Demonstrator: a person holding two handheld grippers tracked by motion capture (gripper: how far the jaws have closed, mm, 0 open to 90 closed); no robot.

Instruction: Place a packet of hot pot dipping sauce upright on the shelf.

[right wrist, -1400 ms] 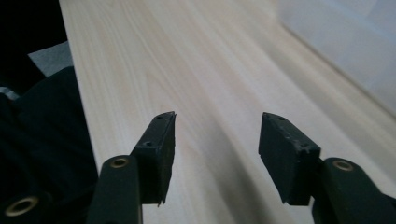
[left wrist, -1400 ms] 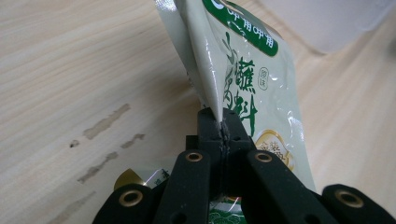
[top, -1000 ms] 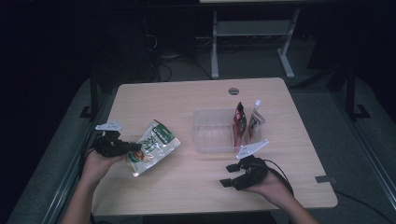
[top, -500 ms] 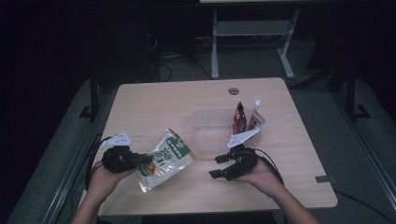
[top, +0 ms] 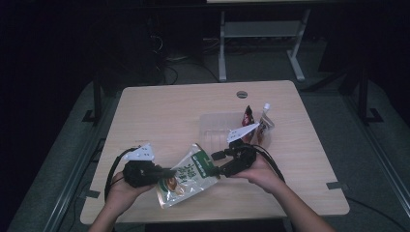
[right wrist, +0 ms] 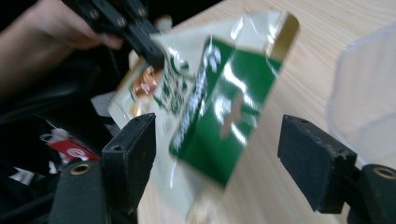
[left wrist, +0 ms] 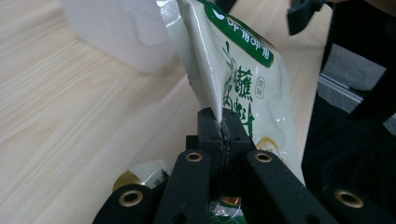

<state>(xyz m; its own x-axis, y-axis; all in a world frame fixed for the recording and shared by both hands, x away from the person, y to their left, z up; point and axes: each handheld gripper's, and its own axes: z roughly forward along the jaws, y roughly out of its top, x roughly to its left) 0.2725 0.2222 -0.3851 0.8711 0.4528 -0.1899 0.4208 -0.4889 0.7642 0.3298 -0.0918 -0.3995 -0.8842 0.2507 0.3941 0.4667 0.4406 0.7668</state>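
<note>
A green and white snack bag (top: 189,175) hangs just above the table's front edge. My left gripper (top: 167,171) is shut on its side seam, and in the left gripper view the jaws pinch that seam (left wrist: 223,128) with the bag (left wrist: 233,70) rising above them. My right gripper (top: 217,164) faces the bag's other end. In the right gripper view the bag (right wrist: 210,102) lies between its wide-apart pads (right wrist: 135,140), which do not press on it. The right gripper (right wrist: 222,144) stands open, and its jaws have just been opening.
A clear plastic tray (top: 217,128) sits right of the table's middle, with a red sachet (top: 248,117) and a white spouted pouch (top: 265,121) upright at its right end. The wooden table (top: 169,111) has a round grommet (top: 241,94) near its far edge.
My left gripper has carried the bag rightward toward the table's middle. My right gripper has moved left and up to meet it, and its jaws stand wider.
</note>
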